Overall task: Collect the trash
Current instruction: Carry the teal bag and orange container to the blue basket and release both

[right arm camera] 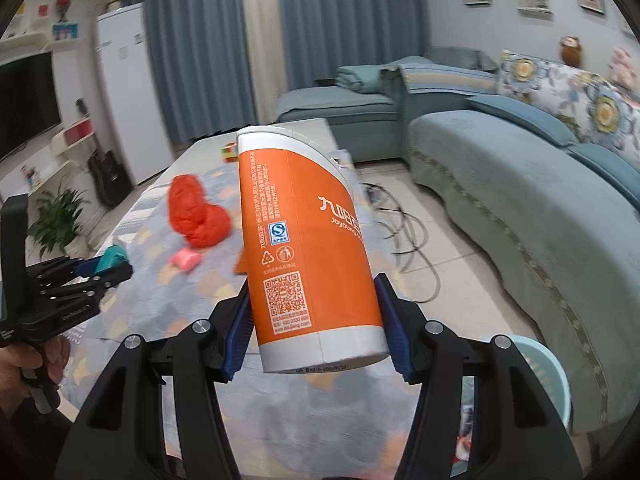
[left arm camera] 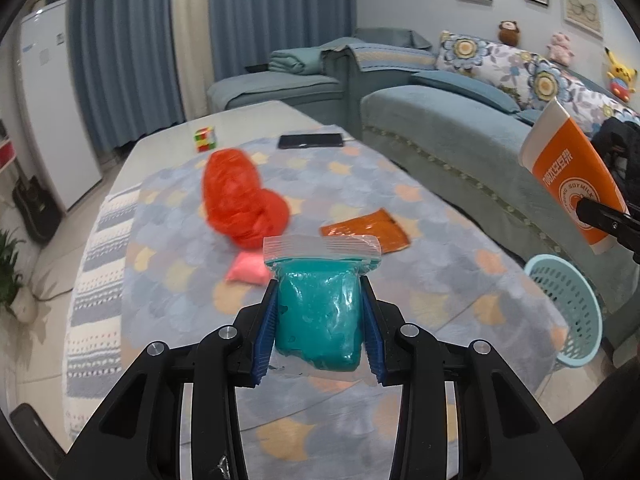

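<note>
Above the quilt-covered worktop (left arm camera: pixel 168 312): left tool (left arm camera: pixel 319 312) clamped on zip bag (left arm camera: pixel 320 304) holding teal paste. Right tool (right arm camera: pixel 316 320) clamped on orange paper cup (right arm camera: pixel 308 248), tilted; contents not visible. On worktop: red plastic bag (left arm camera: pixel 240 200), pink pouch (left arm camera: pixel 246 271), orange sachet (left arm camera: pixel 368 230). On floor beside sofa (left arm camera: pixel 460 148): teal basket (left arm camera: pixel 572 308), interior not discernible.

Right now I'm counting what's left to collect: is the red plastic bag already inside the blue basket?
No, the red plastic bag lies on the table's blanket, while the blue basket stands on the floor beside it.
</note>
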`<state>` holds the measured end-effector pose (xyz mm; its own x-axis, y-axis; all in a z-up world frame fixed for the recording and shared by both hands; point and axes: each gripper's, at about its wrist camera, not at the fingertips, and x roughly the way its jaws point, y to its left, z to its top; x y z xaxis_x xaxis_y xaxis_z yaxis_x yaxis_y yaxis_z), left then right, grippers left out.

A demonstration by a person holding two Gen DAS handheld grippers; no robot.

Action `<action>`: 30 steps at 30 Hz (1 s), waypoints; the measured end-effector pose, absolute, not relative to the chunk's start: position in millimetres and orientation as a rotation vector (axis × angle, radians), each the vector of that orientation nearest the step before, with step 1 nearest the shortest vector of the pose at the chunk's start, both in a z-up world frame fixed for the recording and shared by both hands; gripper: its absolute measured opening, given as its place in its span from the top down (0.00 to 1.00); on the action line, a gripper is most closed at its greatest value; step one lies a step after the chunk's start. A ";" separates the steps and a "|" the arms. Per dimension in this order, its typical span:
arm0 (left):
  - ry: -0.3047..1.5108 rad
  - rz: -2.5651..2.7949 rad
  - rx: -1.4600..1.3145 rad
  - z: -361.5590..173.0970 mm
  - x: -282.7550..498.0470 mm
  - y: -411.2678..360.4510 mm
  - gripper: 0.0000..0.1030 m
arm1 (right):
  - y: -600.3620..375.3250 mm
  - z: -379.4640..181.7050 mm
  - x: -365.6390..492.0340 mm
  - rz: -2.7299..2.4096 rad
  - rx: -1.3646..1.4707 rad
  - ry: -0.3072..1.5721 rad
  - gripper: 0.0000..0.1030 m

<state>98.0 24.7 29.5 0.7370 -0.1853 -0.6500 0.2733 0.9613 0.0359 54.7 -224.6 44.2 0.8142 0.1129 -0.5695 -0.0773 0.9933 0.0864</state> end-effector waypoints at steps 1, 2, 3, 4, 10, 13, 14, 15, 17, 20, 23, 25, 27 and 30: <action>0.691 -0.268 0.136 31.3 96.3 18.4 0.65 | -232.6 44.6 51.5 0.084 0.065 0.606 0.48; 0.685 -0.282 0.140 32.8 94.6 12.9 0.65 | -242.7 45.0 48.5 0.066 0.074 0.600 0.48; 0.672 -0.304 0.149 35.2 91.4 4.4 0.65 | -257.0 45.7 43.8 0.043 0.092 0.593 0.48; 0.662 -0.320 0.154 37.1 88.8 -1.4 0.65 | -266.2 45.4 42.3 0.030 0.102 0.590 0.48; 0.614 -0.460 0.186 45.3 74.2 -46.4 0.65 | -327.3 40.6 22.3 -0.074 0.152 0.577 0.48; 0.607 -0.522 0.203 43.8 69.1 -66.8 0.65 | -349.9 37.7 13.7 -0.111 0.167 0.574 0.48; 0.605 -0.540 0.211 42.5 66.9 -73.8 0.65 | -356.7 37.6 11.4 -0.123 0.171 0.572 0.48; 0.602 -0.562 0.221 40.7 64.4 -82.3 0.65 | -364.9 35.9 8.2 -0.136 0.174 0.572 0.48; 0.604 -0.596 0.235 36.8 60.0 -96.4 0.65 | -377.2 33.6 3.3 -0.156 0.179 0.572 0.48; 0.620 -0.647 0.243 29.0 55.8 -120.2 0.65 | -393.4 30.7 -3.6 -0.191 0.190 0.571 0.48; 0.650 -0.717 0.226 19.7 48.6 -147.7 0.65 | -403.7 27.2 -5.9 -0.218 0.197 0.588 0.48; 0.658 -0.763 0.232 14.0 43.3 -164.8 0.65 | -411.0 23.6 -7.3 -0.238 0.200 0.605 0.48; 0.655 -0.807 0.249 8.3 37.3 -183.8 0.65 | -416.0 21.3 -8.4 -0.251 0.200 0.619 0.48; 0.680 -0.857 0.212 -0.5 35.0 -207.0 0.65 | -422.3 18.4 -9.6 -0.269 0.197 0.635 0.48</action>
<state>35.0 -207.0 -0.5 0.4614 -0.6252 -0.6295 0.7549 0.6494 -0.0916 -9.6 -422.3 18.4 0.7720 -0.1868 -0.6076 0.3068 0.9467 0.0987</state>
